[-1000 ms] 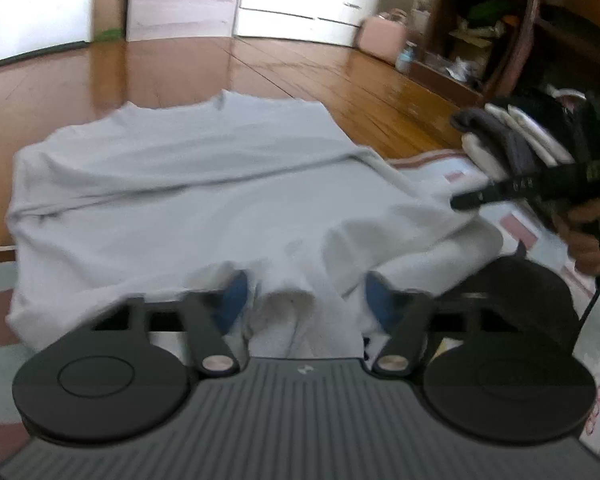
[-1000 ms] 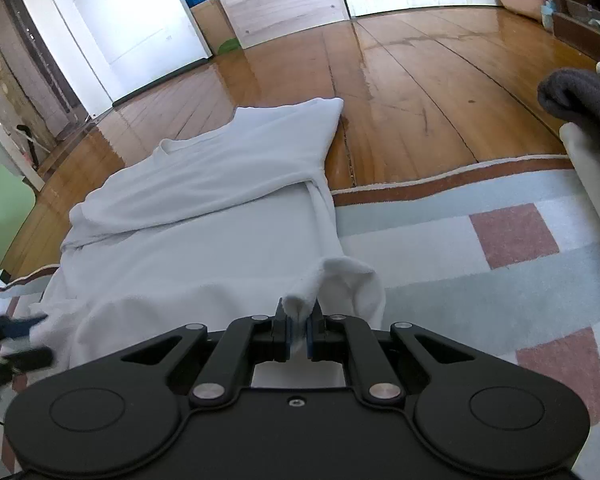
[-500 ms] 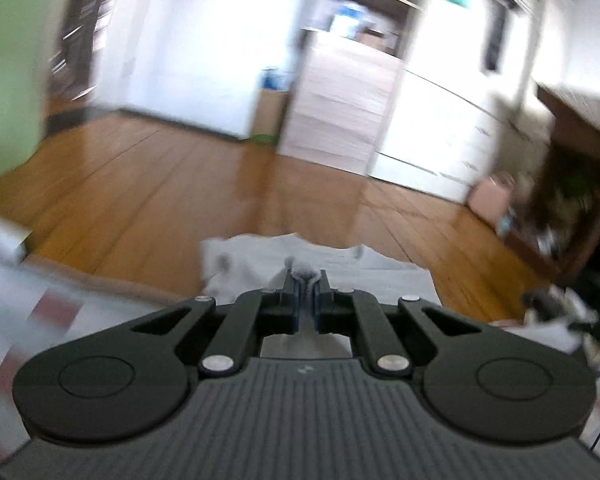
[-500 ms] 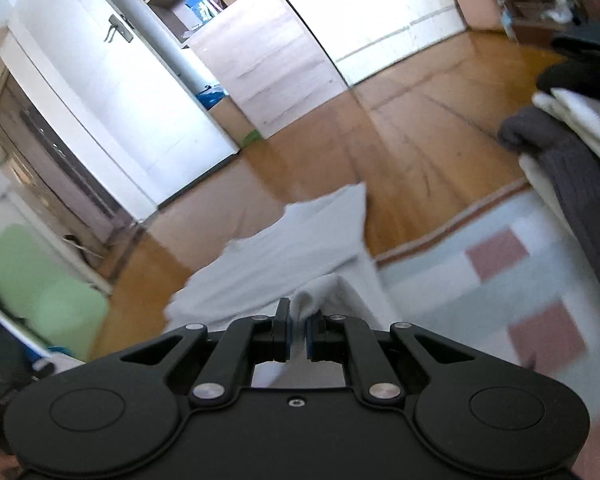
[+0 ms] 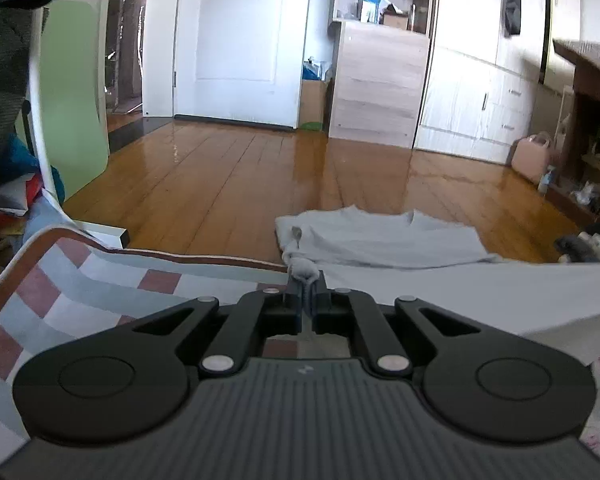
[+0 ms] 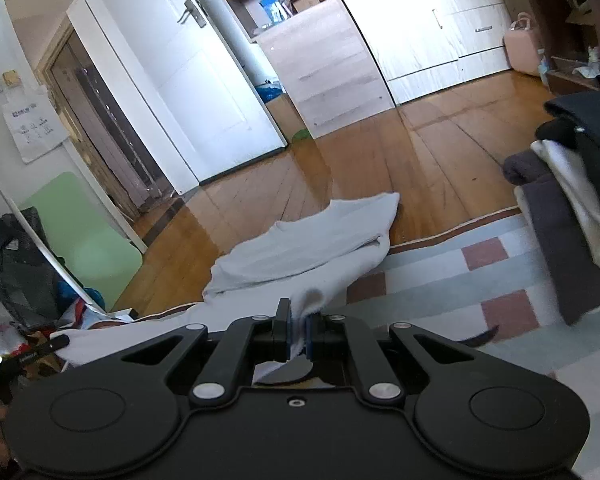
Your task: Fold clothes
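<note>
A white T-shirt [image 5: 384,242] lies partly on the wooden floor and partly over the checked rug, its near hem lifted. My left gripper [image 5: 306,280] is shut on a bunched corner of that hem. In the right wrist view the same T-shirt [image 6: 312,236] stretches away from my right gripper [image 6: 298,322], which is shut on the other hem corner. The raised hem runs as a taut band between both grippers. The left gripper's tip [image 6: 58,342] shows at the far left of the right wrist view.
A checked rug [image 5: 100,280] covers the near floor. A stack of folded dark and white clothes [image 6: 572,208] sits at the right. A white frame leans over clutter [image 5: 16,200] at the left. A pink container [image 5: 534,158] stands by the drawers.
Both grippers have risen and tilted up with the hem, lifting it off the rug. The left gripper, open around the hem a second ago, has shut on it.
</note>
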A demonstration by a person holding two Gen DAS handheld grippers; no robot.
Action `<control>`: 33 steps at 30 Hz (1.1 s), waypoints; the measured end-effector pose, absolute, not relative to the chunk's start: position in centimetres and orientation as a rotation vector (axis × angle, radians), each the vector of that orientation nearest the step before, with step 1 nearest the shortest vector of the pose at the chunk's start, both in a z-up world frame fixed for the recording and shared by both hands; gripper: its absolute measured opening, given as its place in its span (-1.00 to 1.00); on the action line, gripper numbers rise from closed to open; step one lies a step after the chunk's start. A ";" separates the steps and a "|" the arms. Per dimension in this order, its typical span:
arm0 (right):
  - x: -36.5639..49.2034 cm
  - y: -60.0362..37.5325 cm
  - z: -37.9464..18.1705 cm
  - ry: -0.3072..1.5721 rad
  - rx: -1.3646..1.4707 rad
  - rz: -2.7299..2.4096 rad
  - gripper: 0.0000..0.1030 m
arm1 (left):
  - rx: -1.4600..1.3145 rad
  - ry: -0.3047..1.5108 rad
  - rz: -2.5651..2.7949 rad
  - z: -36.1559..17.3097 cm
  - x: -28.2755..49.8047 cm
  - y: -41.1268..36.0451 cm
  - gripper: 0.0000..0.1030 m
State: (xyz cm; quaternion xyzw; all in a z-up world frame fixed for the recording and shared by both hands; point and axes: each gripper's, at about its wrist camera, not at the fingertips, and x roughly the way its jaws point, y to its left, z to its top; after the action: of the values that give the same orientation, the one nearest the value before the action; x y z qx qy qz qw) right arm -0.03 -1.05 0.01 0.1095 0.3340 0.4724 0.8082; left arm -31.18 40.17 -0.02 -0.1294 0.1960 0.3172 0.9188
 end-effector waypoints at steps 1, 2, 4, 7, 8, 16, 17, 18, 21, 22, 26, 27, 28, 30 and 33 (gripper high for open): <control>-0.5 -1.9 0.3 0.706 0.245 1.025 -0.83 | -0.271 0.395 0.652 0.6 -31.8 39.8 -0.93; -1.0 -2.8 0.6 0.701 0.263 1.037 -0.83 | -0.273 0.388 0.646 1.3 -32.6 39.3 -0.93; -2.0 -4.4 1.2 0.704 0.285 1.045 -0.83 | -0.253 0.370 0.621 2.9 -34.1 37.7 -0.94; -3.6 -6.0 2.7 0.828 0.242 0.997 -0.83 | -0.143 0.362 0.561 5.3 -35.7 33.4 -0.94; -4.0 -6.6 2.8 0.857 0.238 0.989 -0.83 | -0.128 0.362 0.559 5.9 -35.7 32.6 -0.94; -0.2 -6.7 -2.7 0.946 0.246 0.896 -0.83 | -0.233 0.538 0.614 0.8 -30.1 36.1 -0.93; 0.9 -5.4 -3.5 0.958 0.237 0.886 -0.83 | -0.237 0.558 0.622 0.2 -29.4 36.9 -0.93; 2.0 -4.1 -4.0 0.967 0.238 0.887 -0.83 | -0.237 0.576 0.634 -0.3 -28.6 37.6 -0.93; 5.7 0.5 -3.7 0.980 0.200 0.912 -0.83 | -0.208 0.609 0.683 -1.3 -26.7 39.6 -0.93; 7.0 2.2 -3.1 0.979 0.170 0.919 -0.83 | -0.200 0.611 0.703 -1.3 -26.0 40.4 -0.93; 11.1 9.0 -0.1 1.092 0.036 0.845 -0.83 | -0.214 0.598 0.745 -1.7 -23.6 43.3 -0.92; 11.9 10.4 0.4 1.145 0.003 0.822 -0.83 | -0.220 0.594 0.751 -1.9 -23.1 43.8 -0.92; 12.7 11.6 1.0 1.187 -0.022 0.802 -0.83 | -0.229 0.593 0.755 -2.2 -22.8 44.2 -0.92; 14.7 13.9 1.6 1.258 -0.026 0.775 -0.83 | -0.262 0.596 0.760 -3.3 -21.6 45.7 -0.91; 17.6 17.0 1.3 1.314 0.023 0.732 -0.83 | -0.304 0.618 0.766 -5.3 -19.2 48.4 -0.91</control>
State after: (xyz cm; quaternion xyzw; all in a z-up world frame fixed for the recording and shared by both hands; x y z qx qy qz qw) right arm 17.63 17.03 1.30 0.0105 0.5968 0.3326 0.7301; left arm -19.18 48.39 -5.34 -0.1456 0.2957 0.3661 0.8703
